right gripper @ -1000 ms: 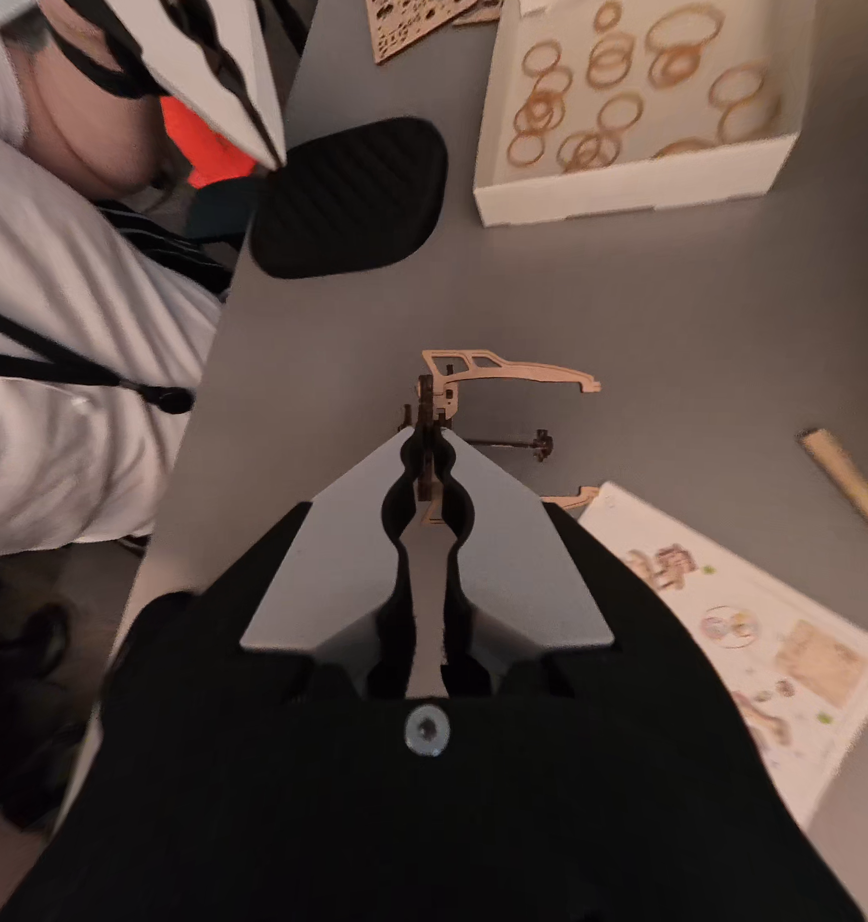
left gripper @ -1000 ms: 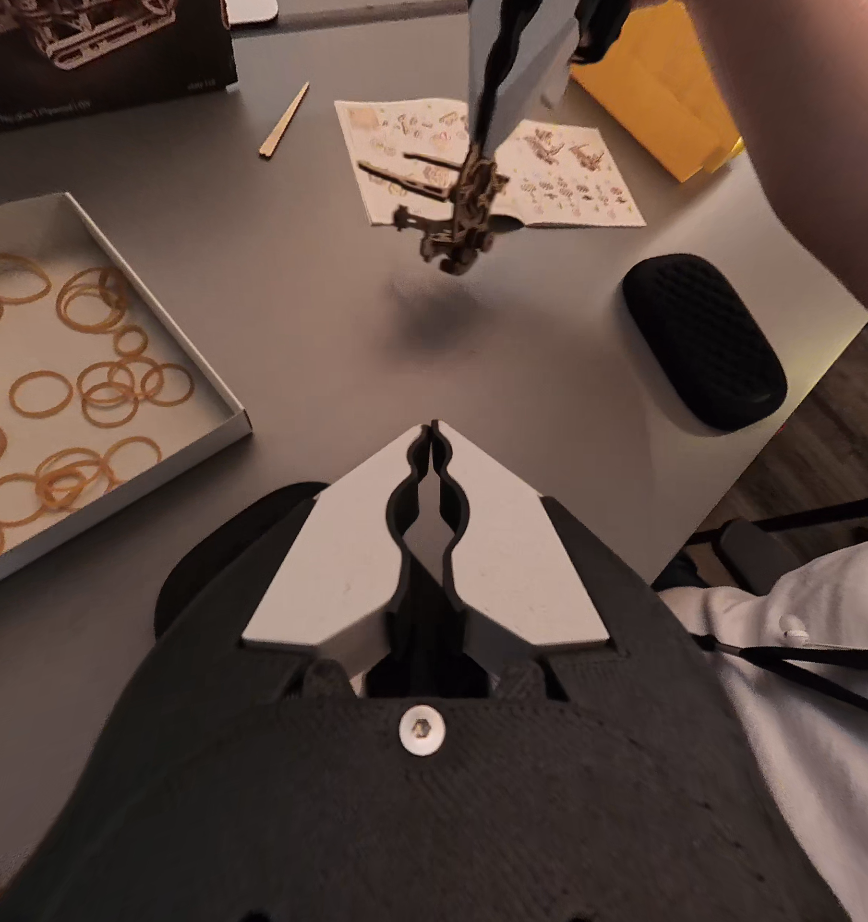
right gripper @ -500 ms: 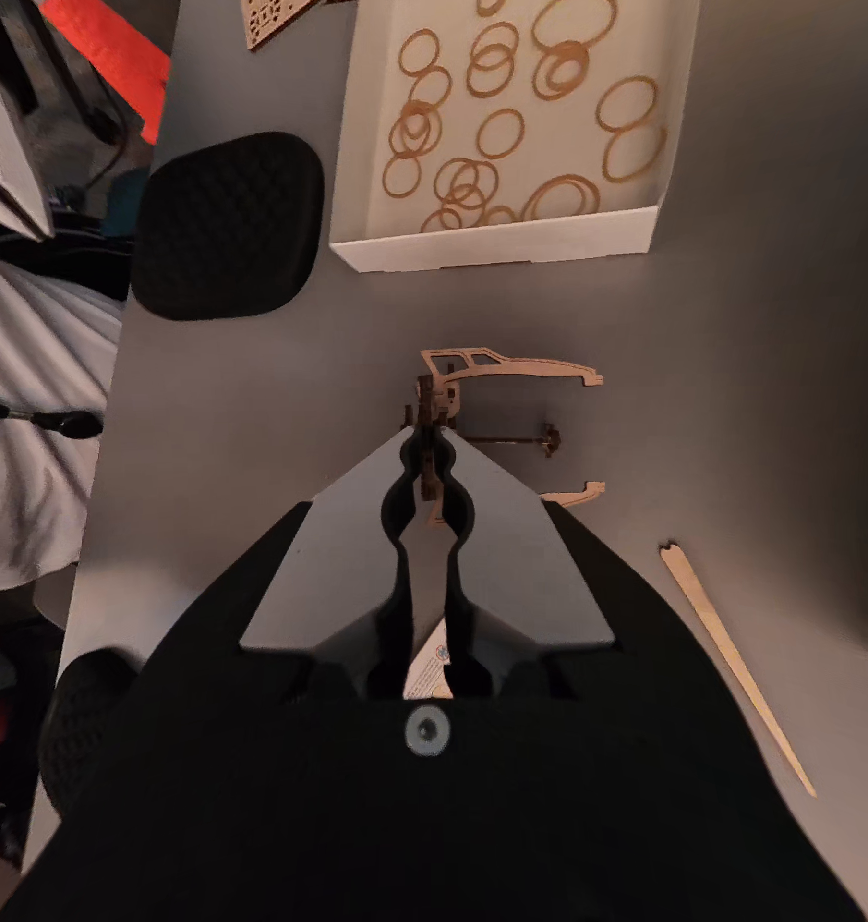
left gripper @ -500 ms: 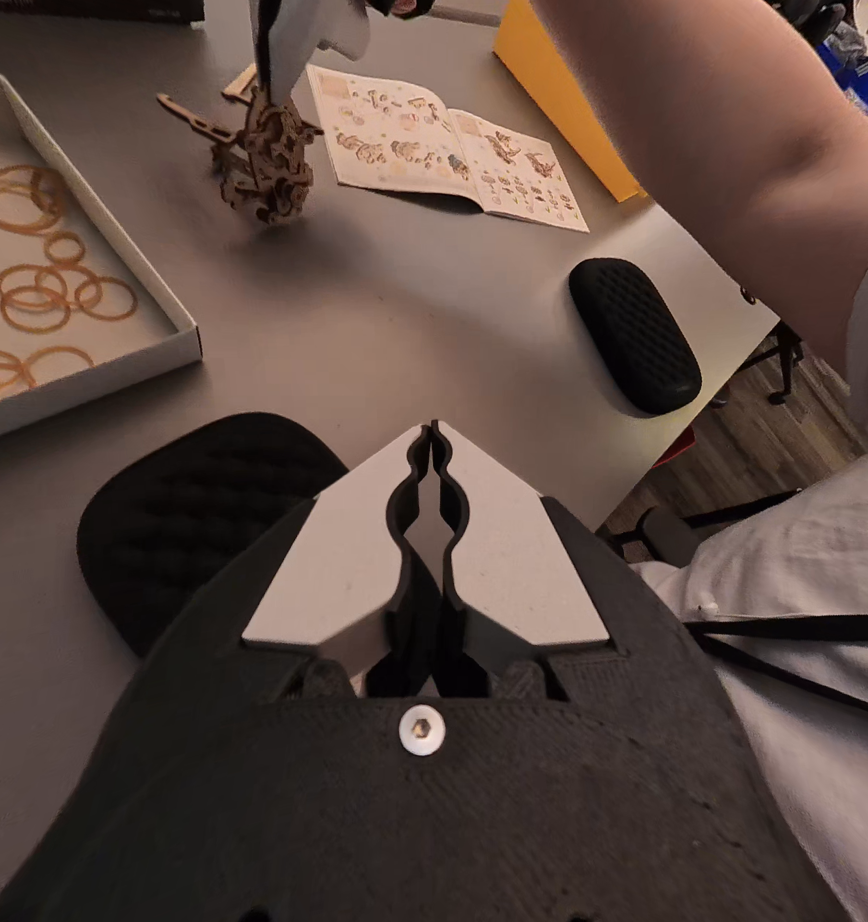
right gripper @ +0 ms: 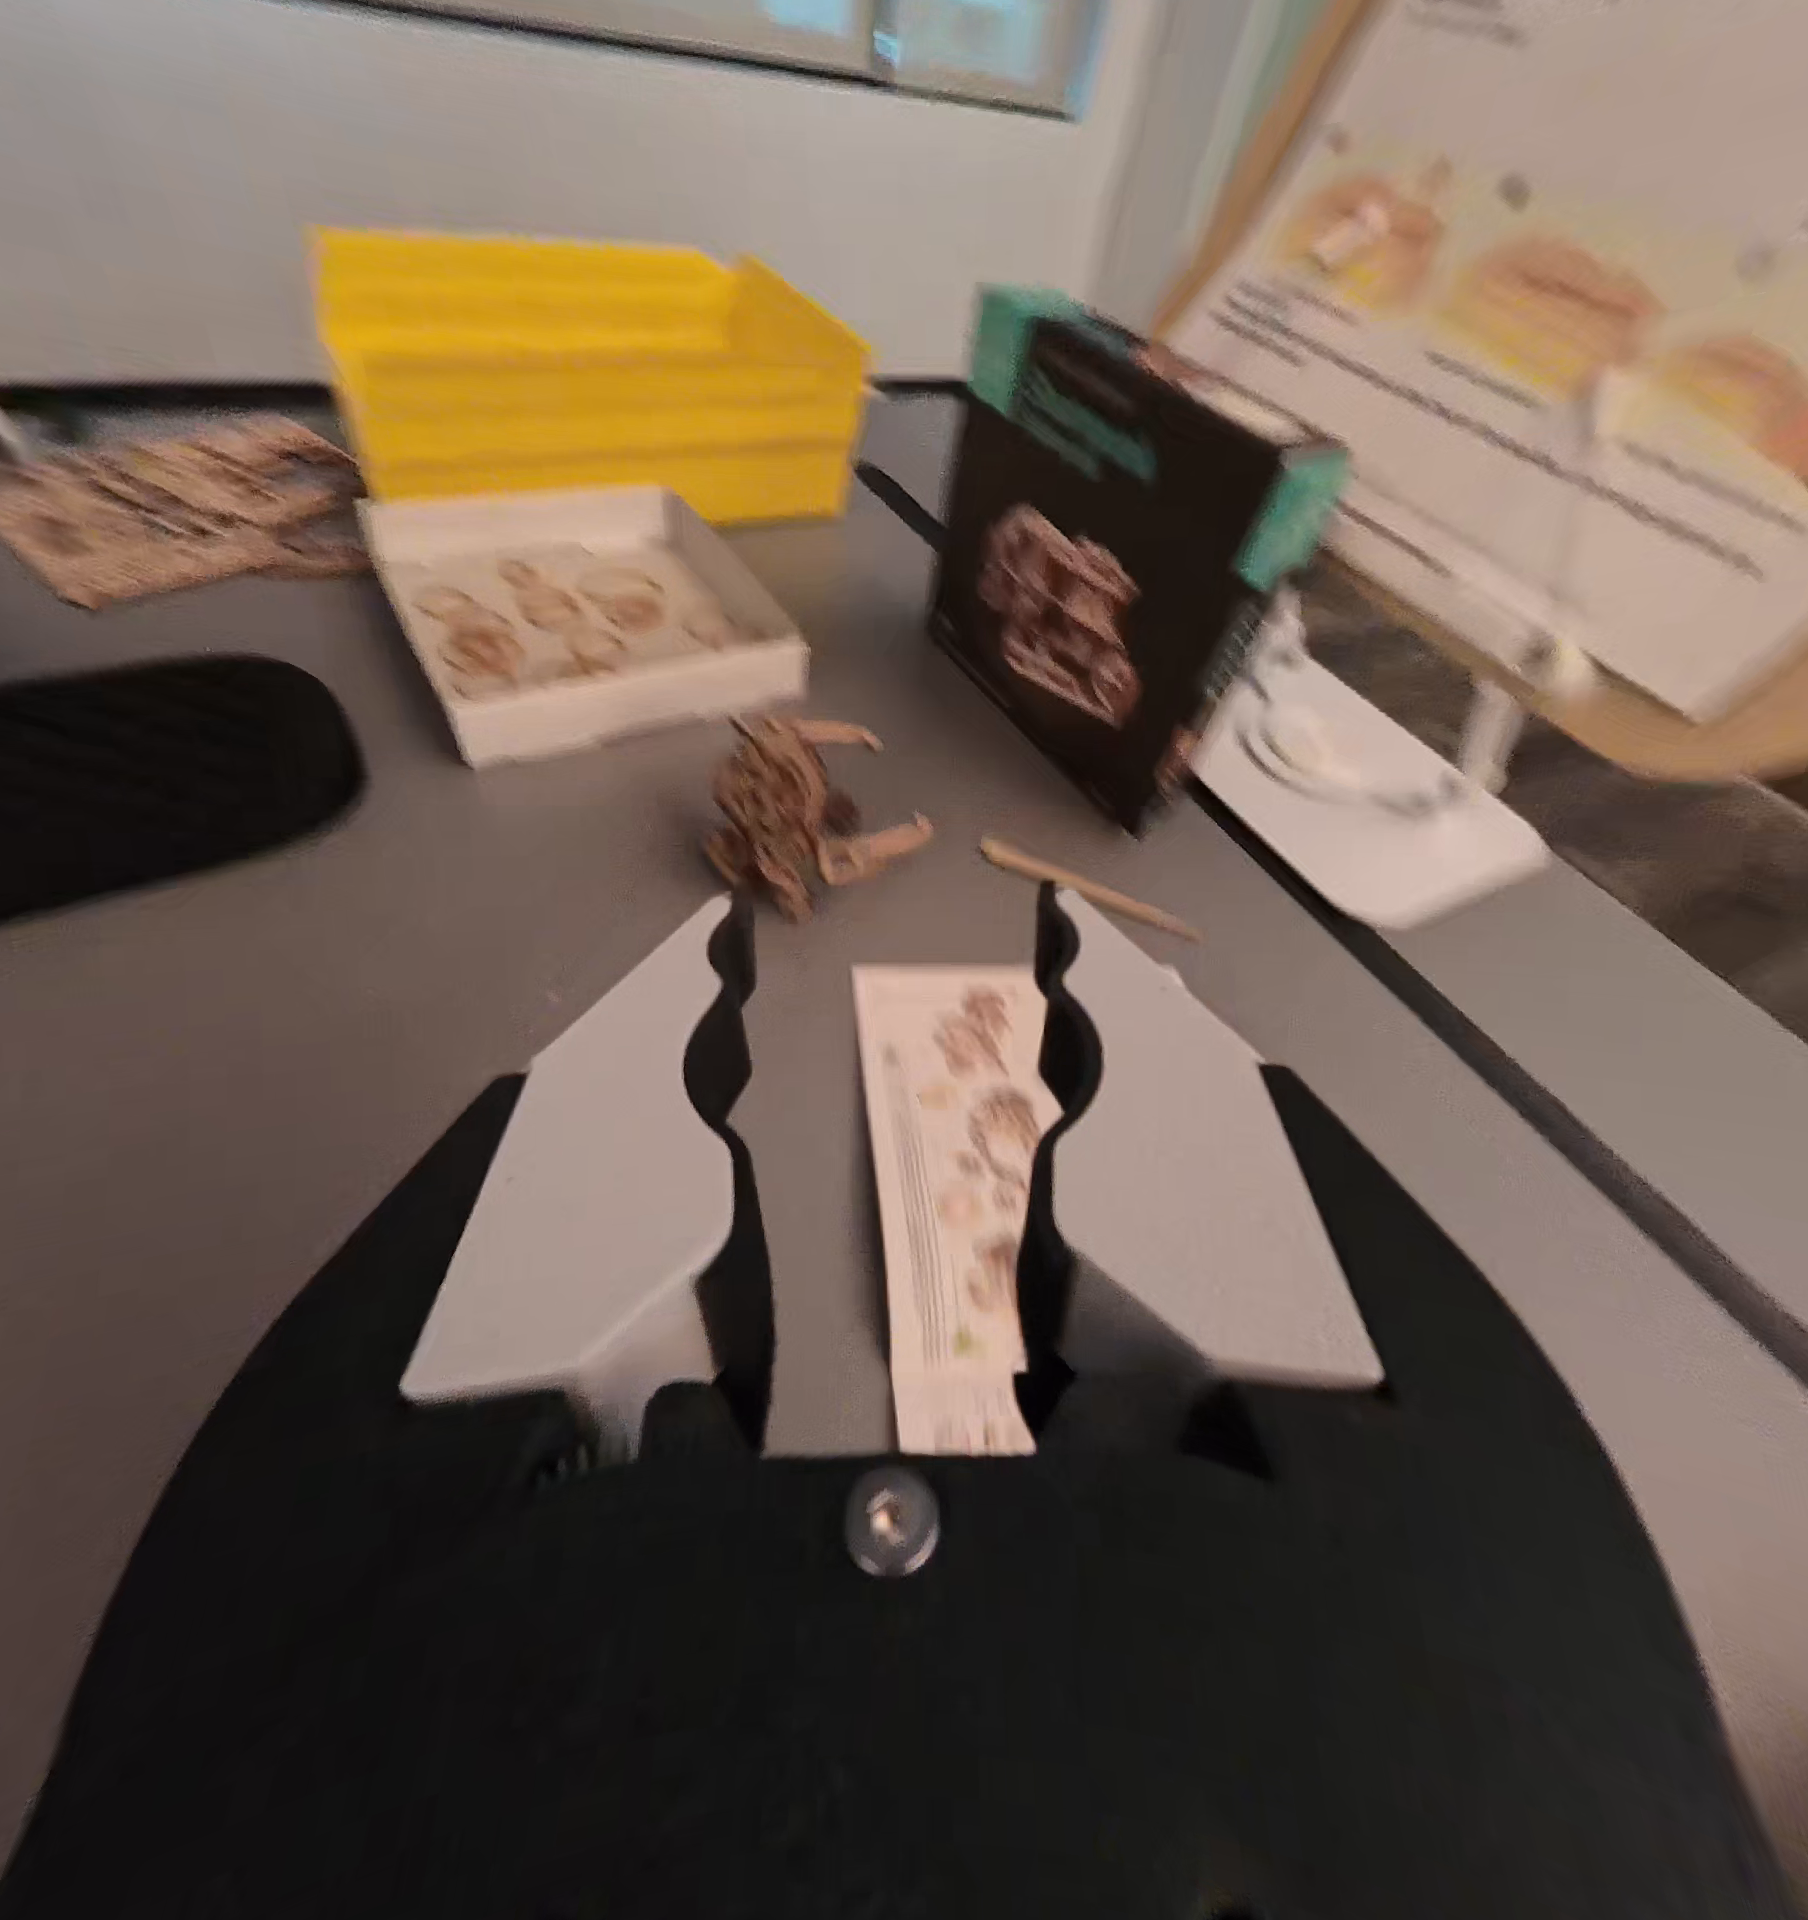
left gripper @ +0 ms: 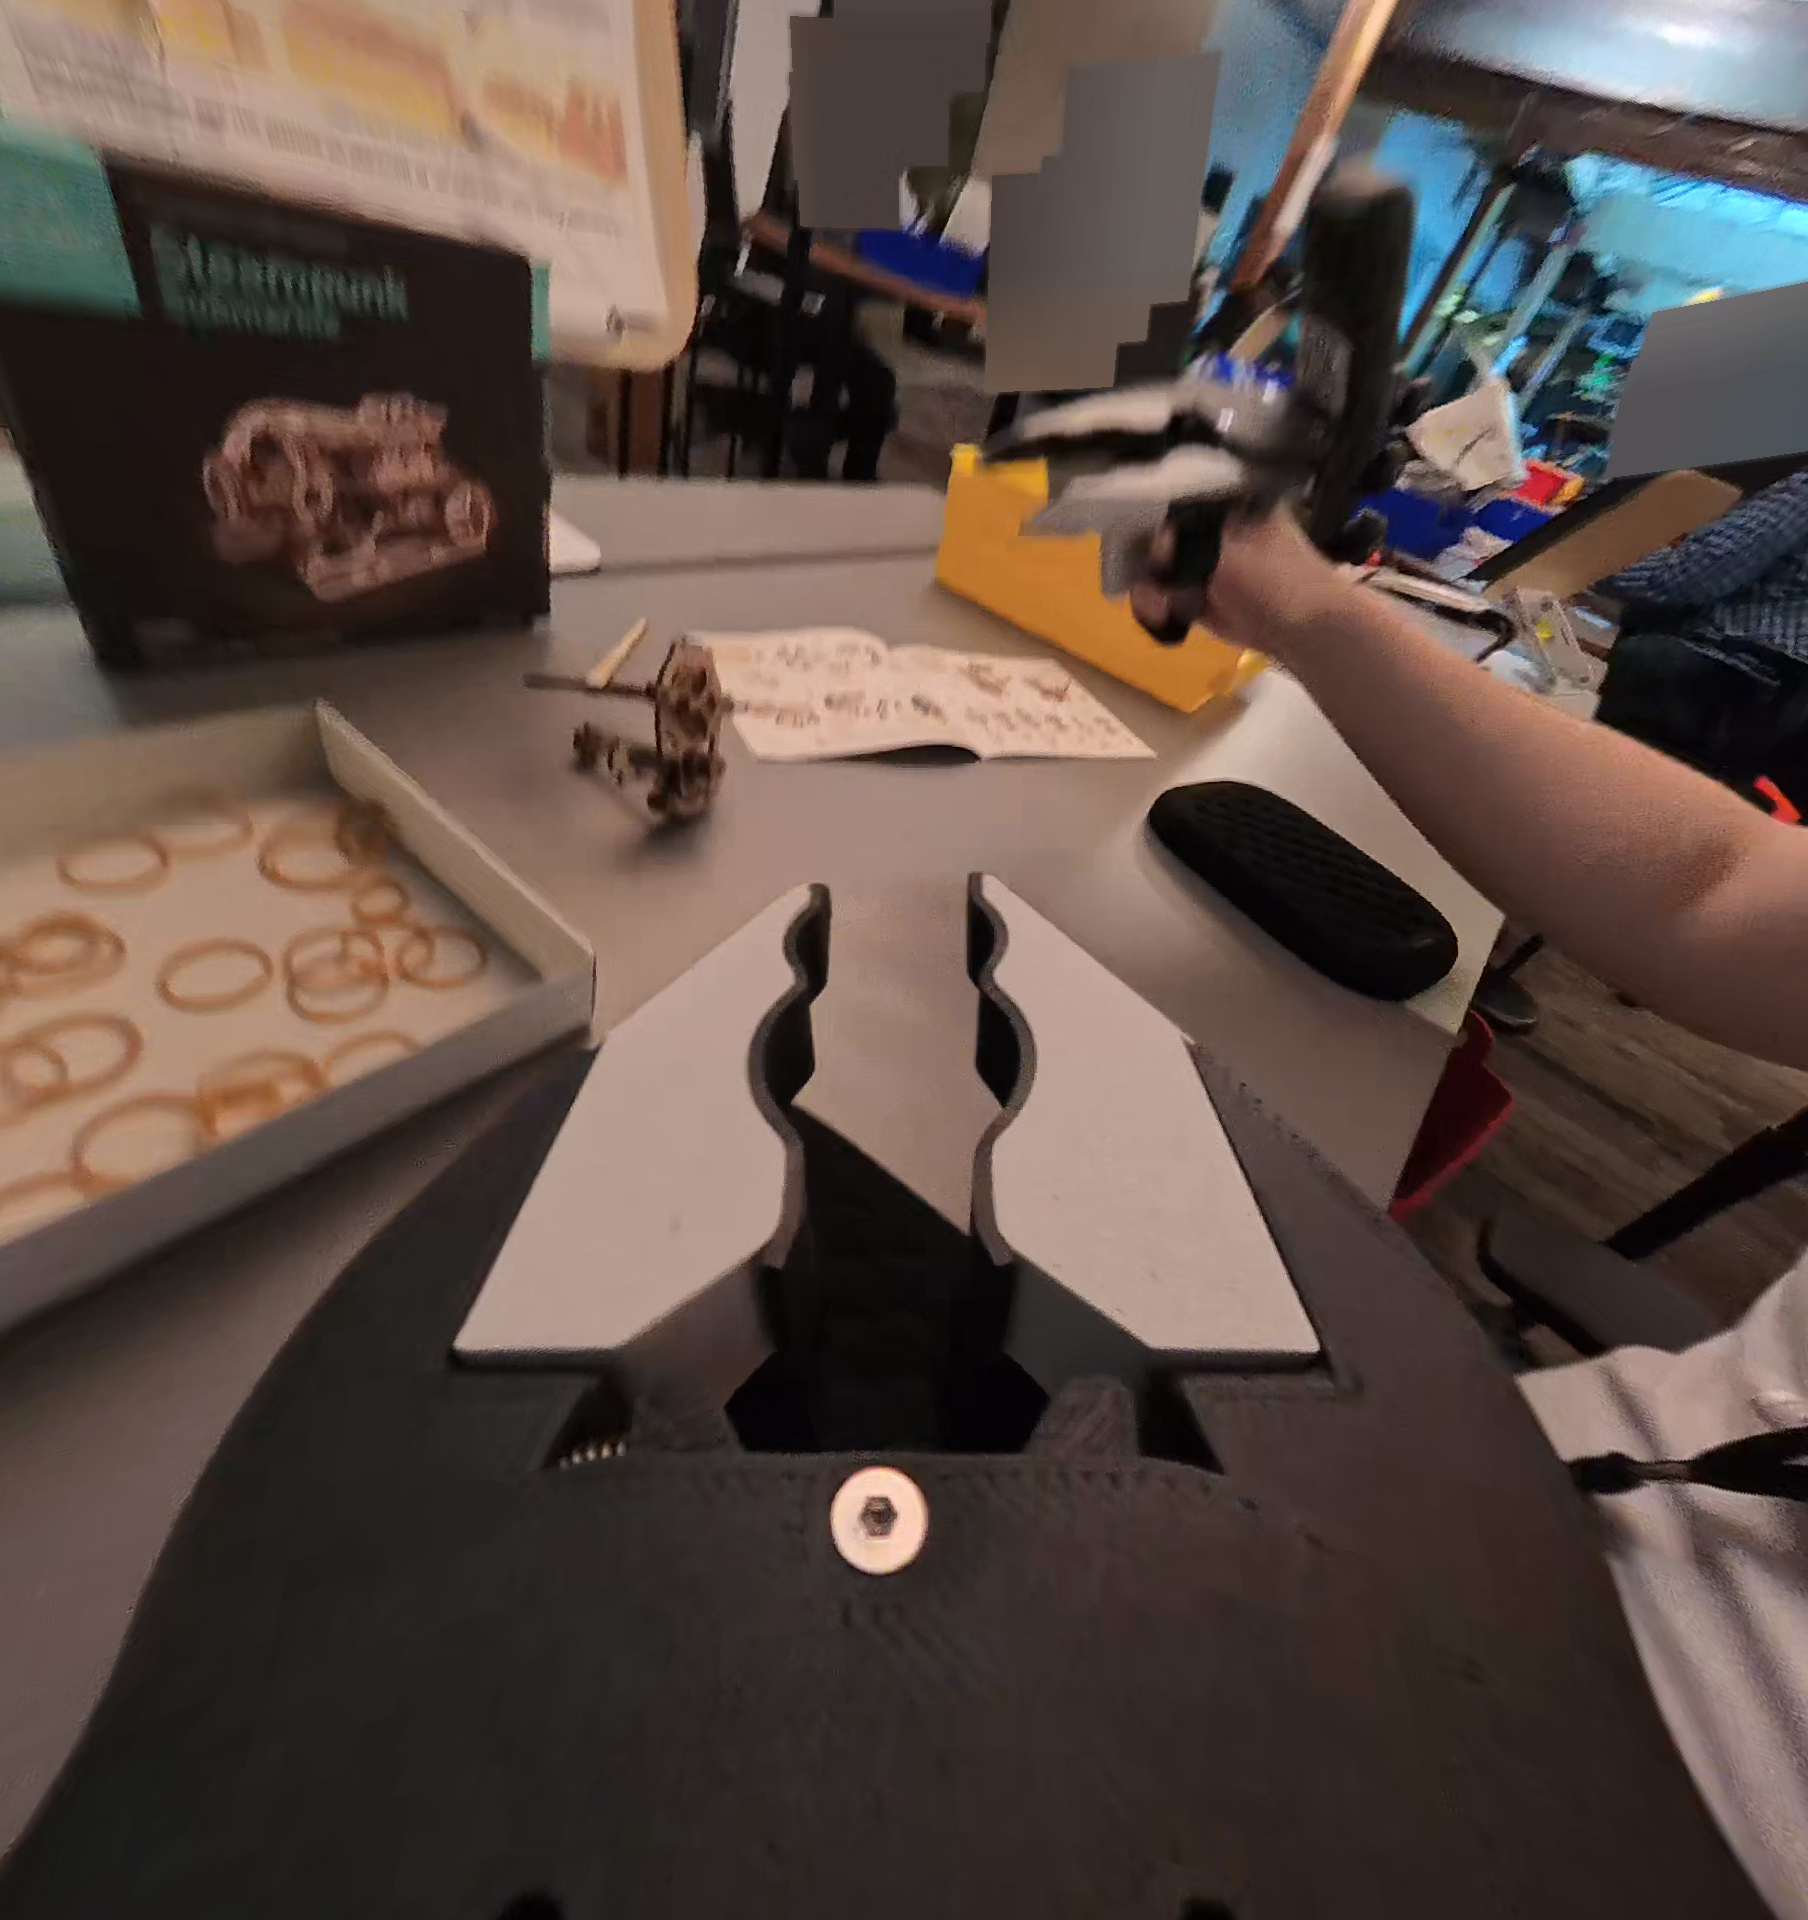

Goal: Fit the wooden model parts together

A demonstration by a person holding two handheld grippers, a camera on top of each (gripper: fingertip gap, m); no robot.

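Worktop (left gripper: 879, 561), grey and wide, carries all the things. Behind it leans a big board (right gripper: 1565, 343) with pictures and blurred writing on it. A yellow bin (right gripper: 588, 374) sits at the far side of the worktop. A dark box (left gripper: 276, 447) with teal edges stands upright and has a picture of a wooden model and some writing on its front. A white tray (left gripper: 443, 862) lies flat and has many rubber bands (left gripper: 214, 971) scattered inside. Two black pads (left gripper: 1295, 883) lie near the worktop's edge, one in each view. An open booklet (left gripper: 931, 696) with small drawings lies flat near the yellow bin.

Both claws hold nothing. The left claw (left gripper: 898, 894) hangs above the worktop with its fingers apart. The right claw (right gripper: 895, 914) hangs above the booklet, also with its fingers wide apart. In the left wrist view the right claw is held up in the air by a hand (left gripper: 1253, 582), well away from the model.

The wooden model (left gripper: 671, 753) rests by itself on the worktop, between the tray and the booklet, with thin wooden pieces sticking out to the side. No claw touches it. A thin wooden stick (right gripper: 1087, 888) lies just beside the model.
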